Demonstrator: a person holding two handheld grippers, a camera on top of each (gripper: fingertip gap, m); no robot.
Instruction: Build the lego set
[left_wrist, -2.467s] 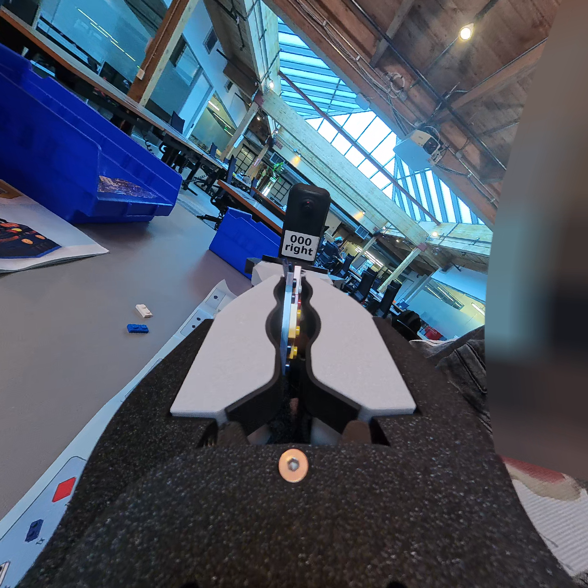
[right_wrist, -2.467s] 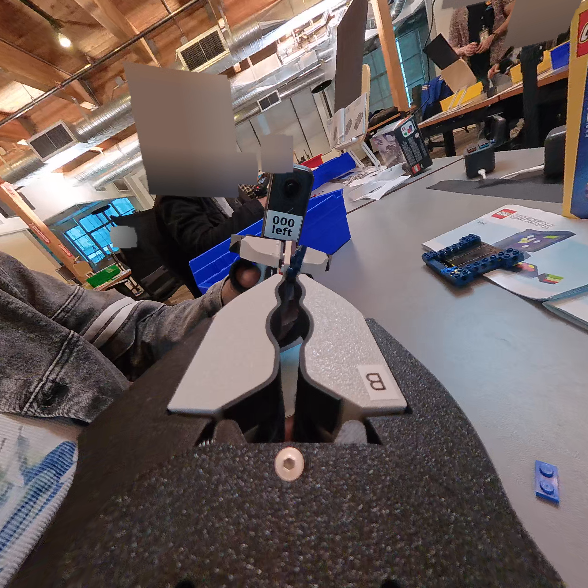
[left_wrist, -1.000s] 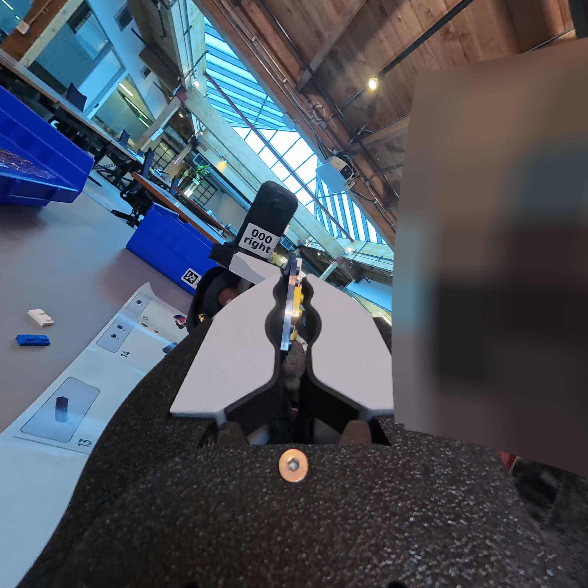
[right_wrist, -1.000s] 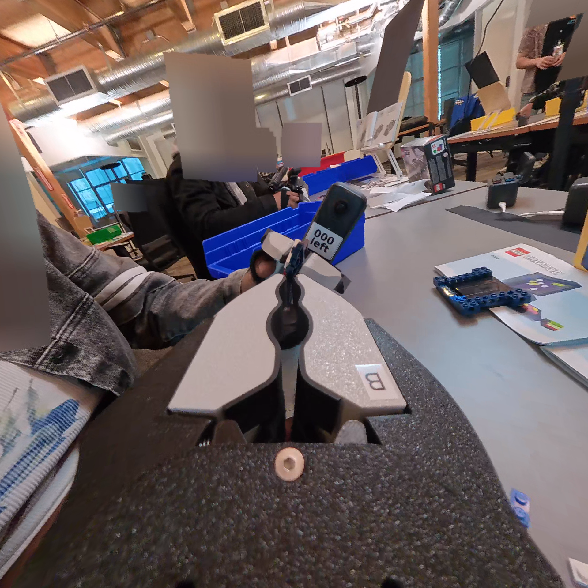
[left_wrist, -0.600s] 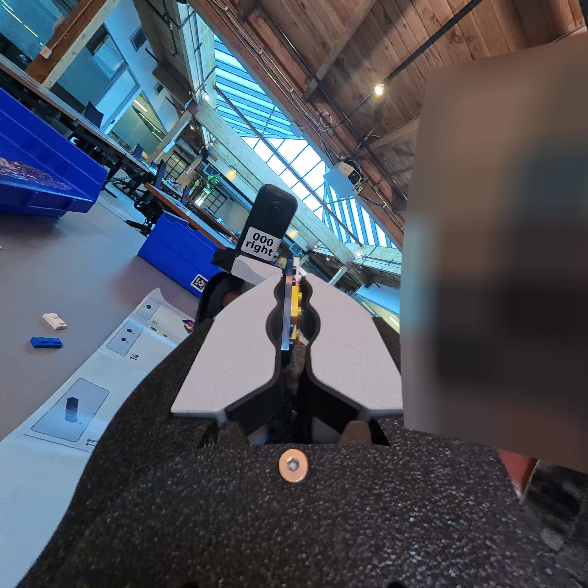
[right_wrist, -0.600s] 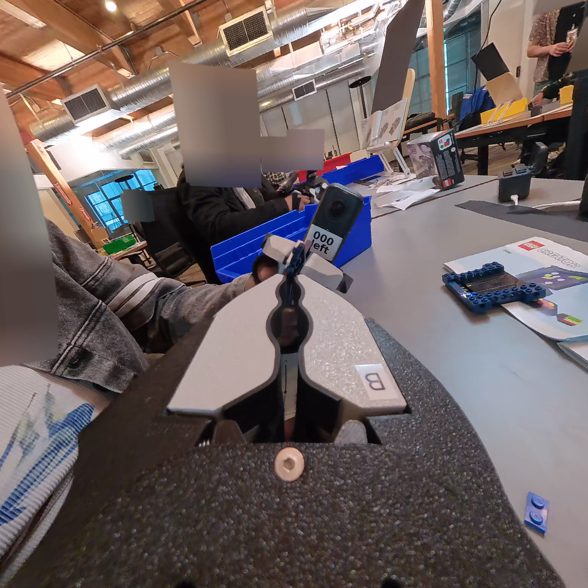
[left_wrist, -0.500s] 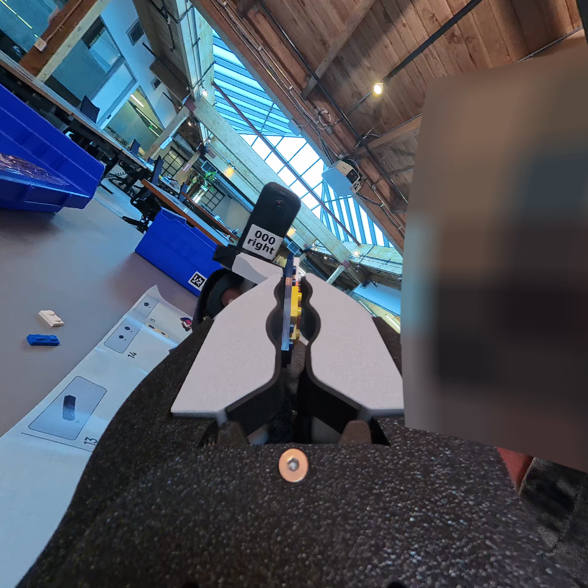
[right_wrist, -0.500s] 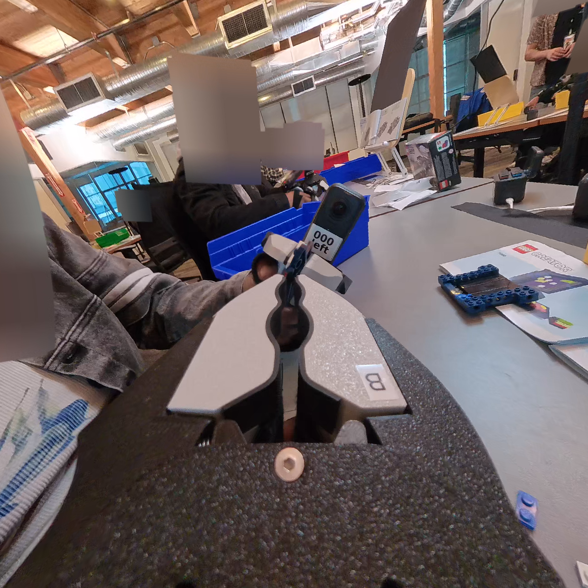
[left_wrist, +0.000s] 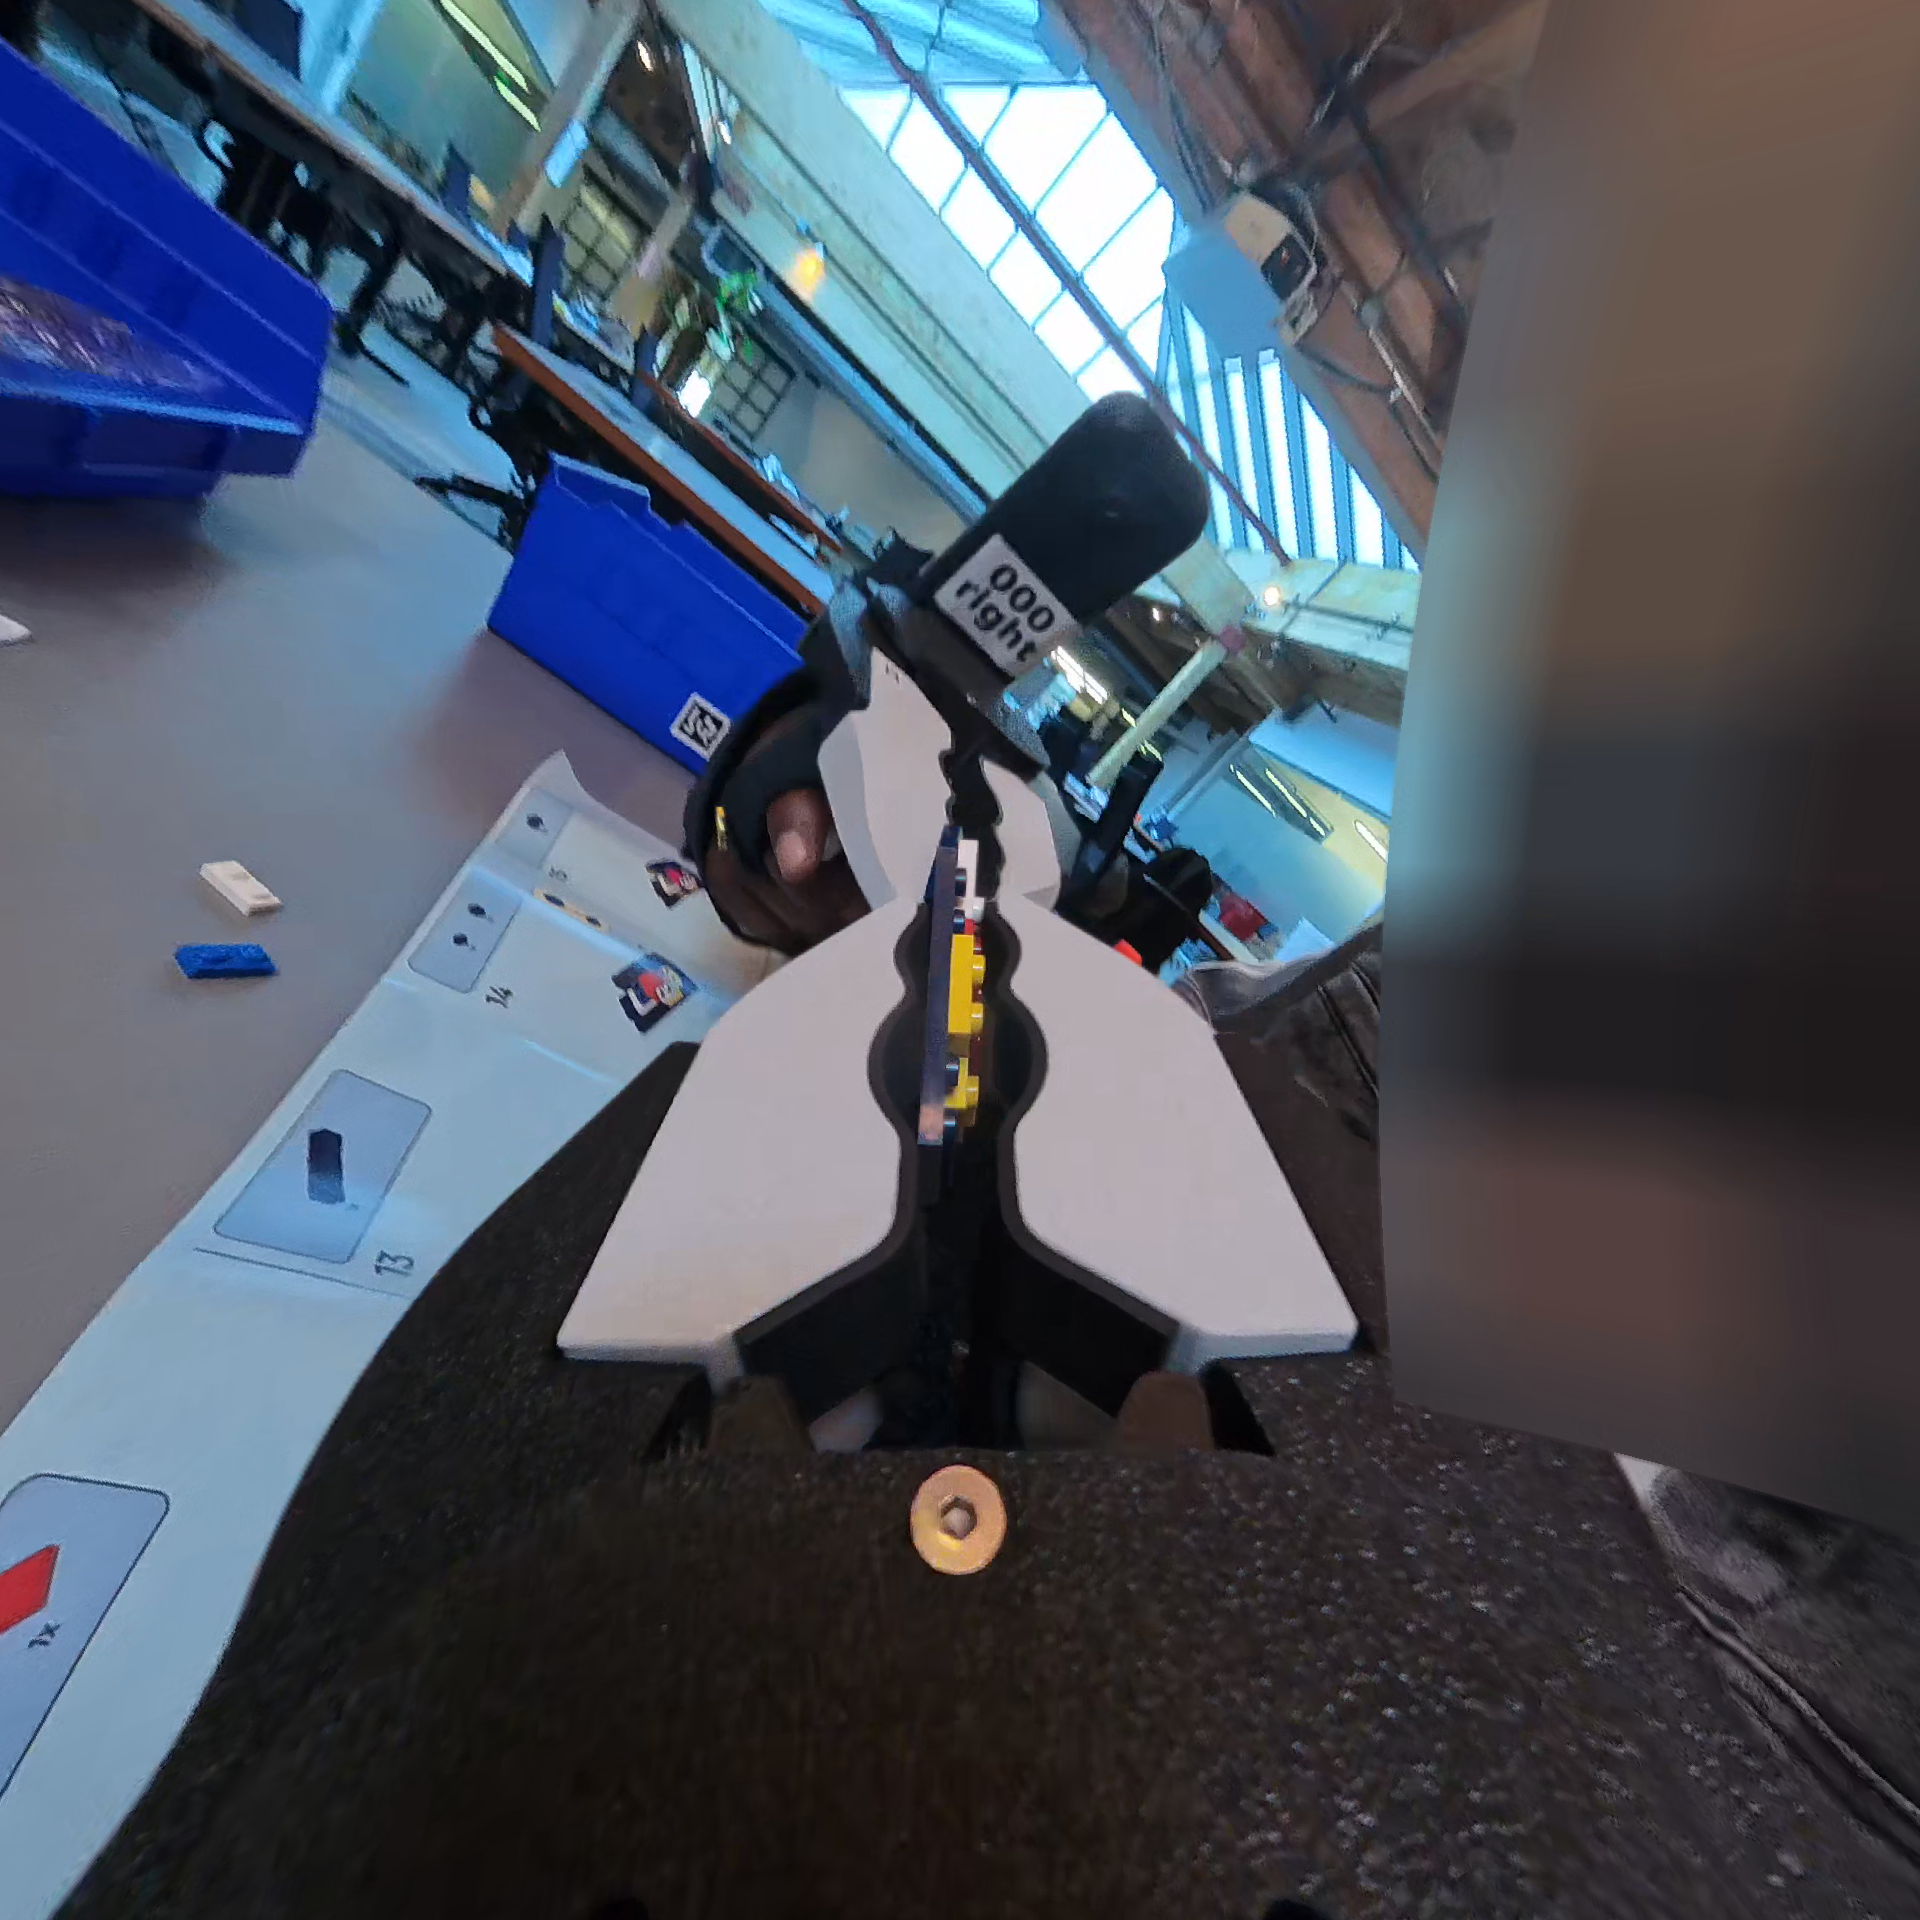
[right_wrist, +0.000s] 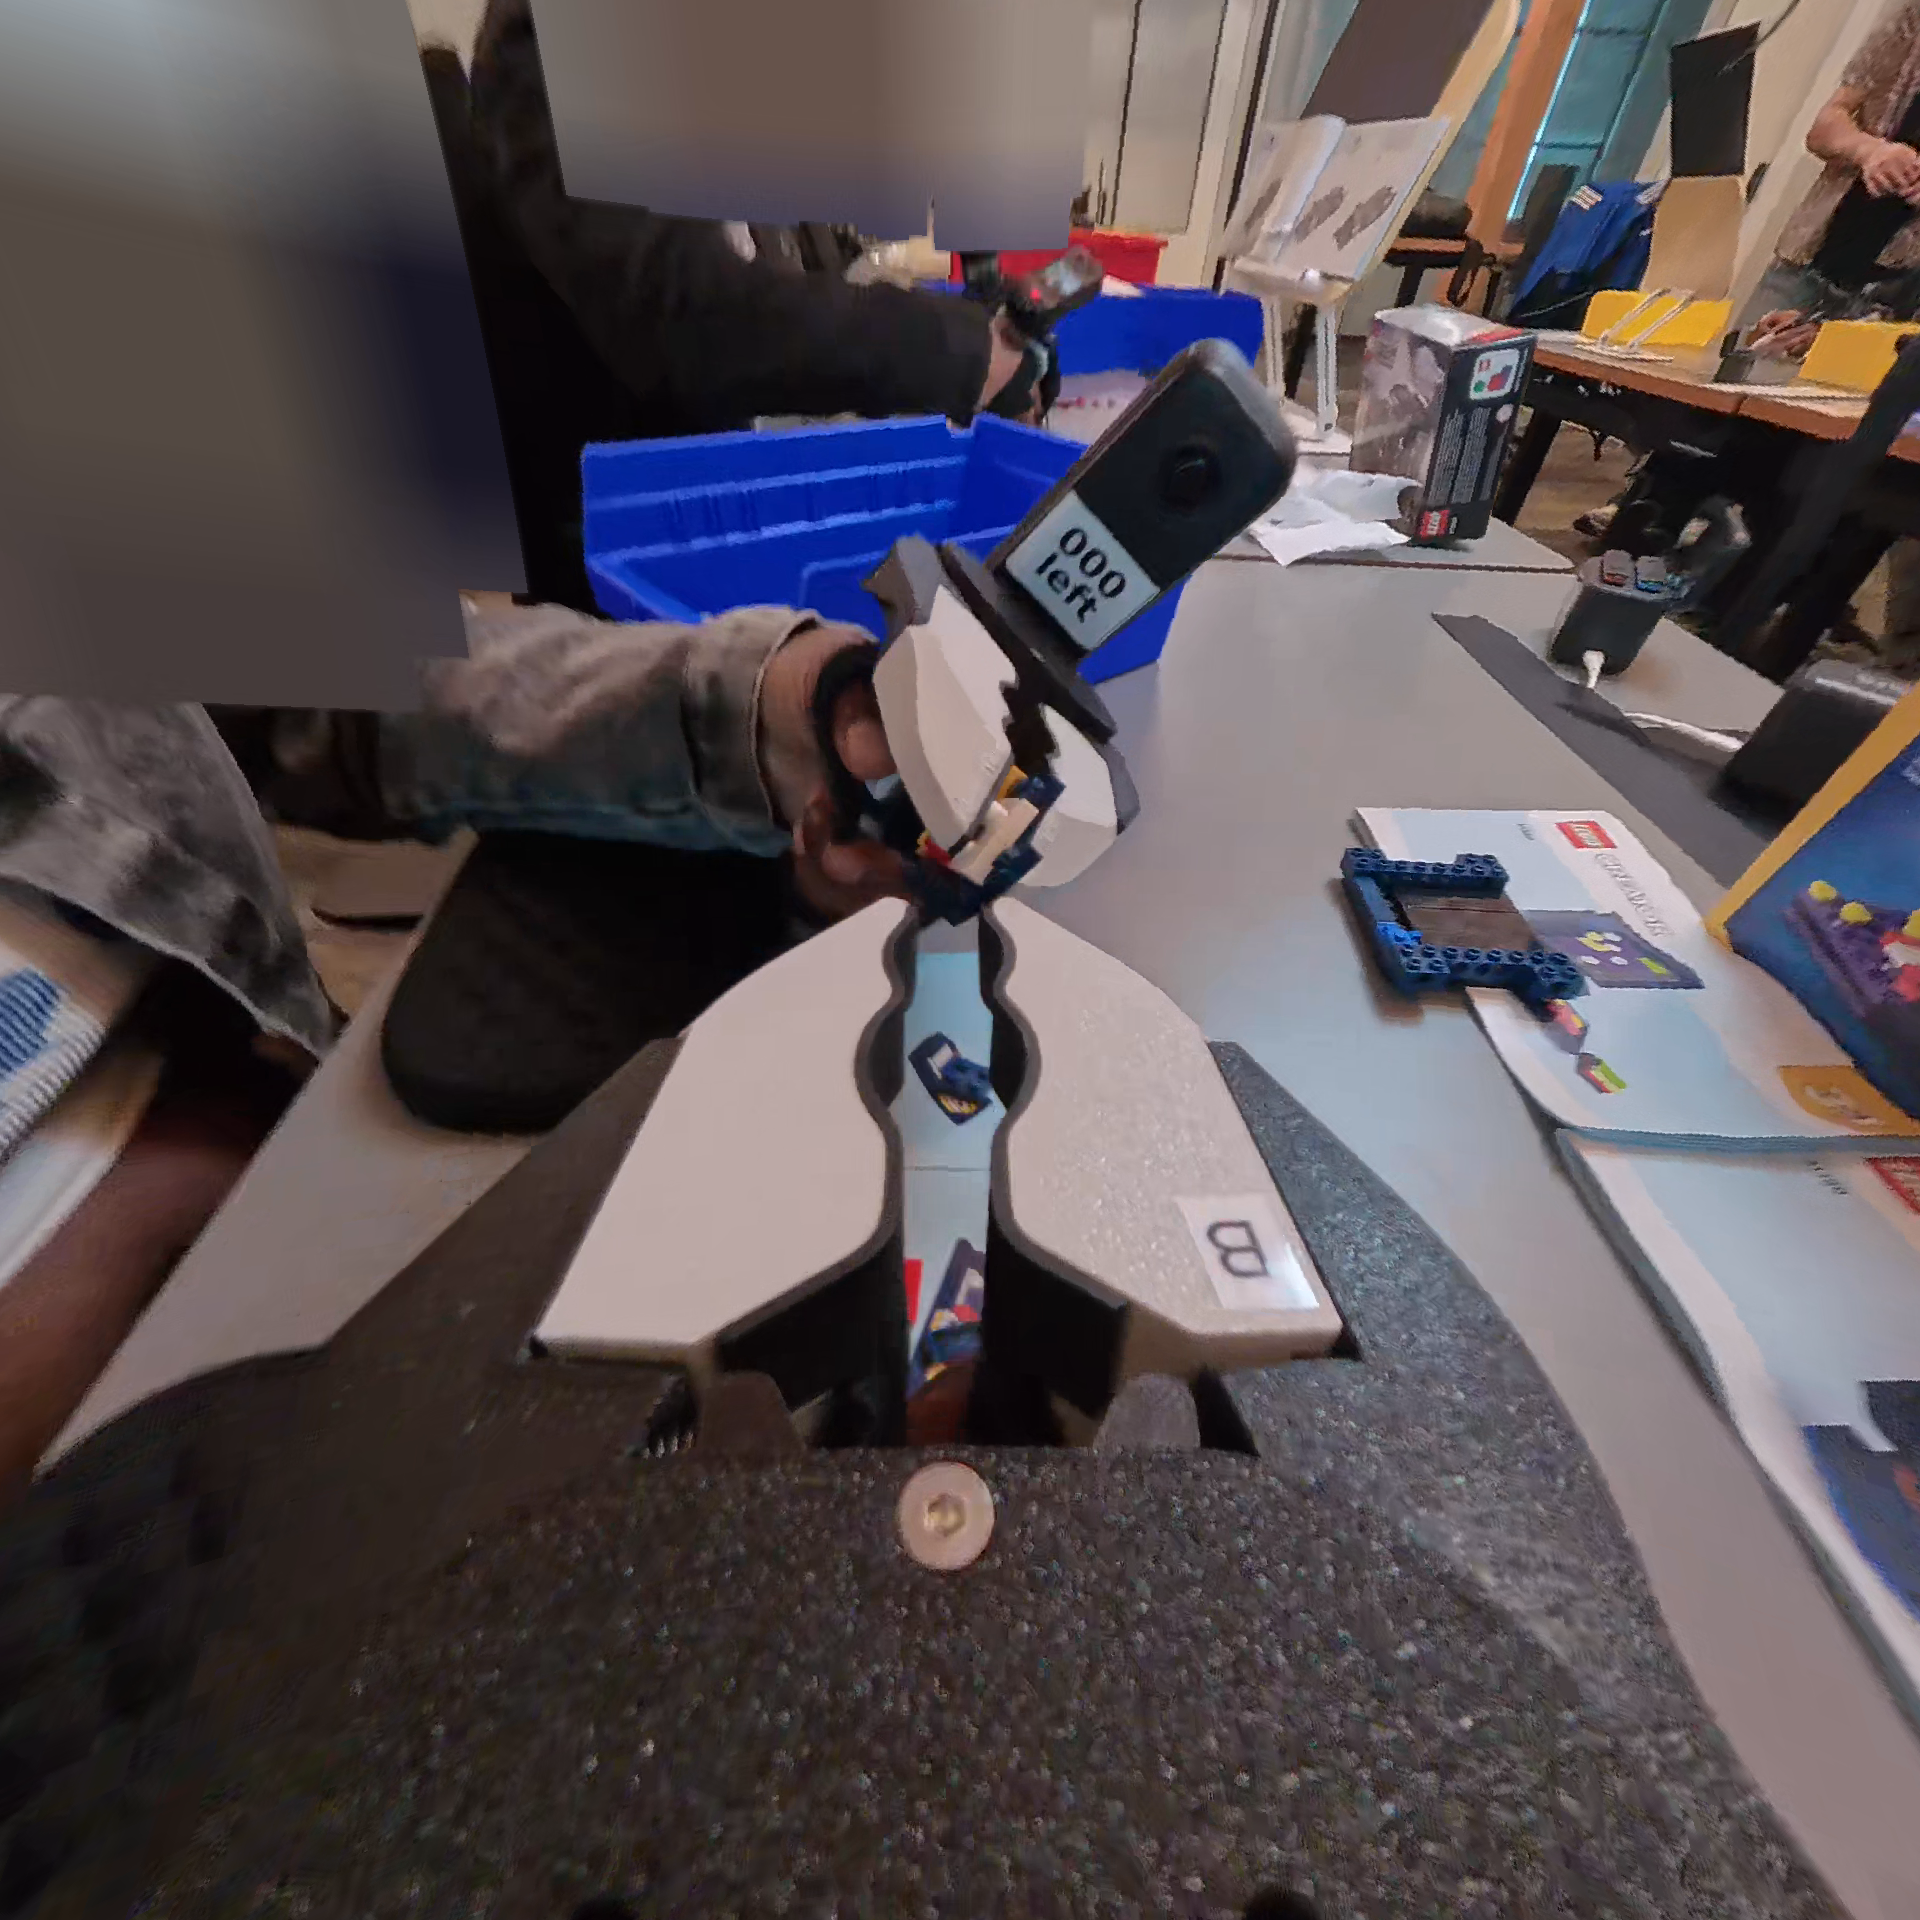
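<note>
The left tool (left_wrist: 958, 925) clamps a small brick assembly (left_wrist: 956, 997), dark blue plate with yellow and white bricks. The right tool (right_wrist: 948, 914) stands slightly parted, gripping nothing, tips just beside that assembly above the grey surface (right_wrist: 1299, 790).

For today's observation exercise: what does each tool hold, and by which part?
Left tool: brick assembly, clamped flat-side along its length. Right tool: open, nothing held.

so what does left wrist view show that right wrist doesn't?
Left wrist only: loose small blue plate and white piece on the grey table.
Right wrist only: blue open brick frame on a booklet, and the right hand-held gripper with fingers apart.
Both: the left hand-held gripper shut on a small multicolour brick assembly, and blue bins.
</note>
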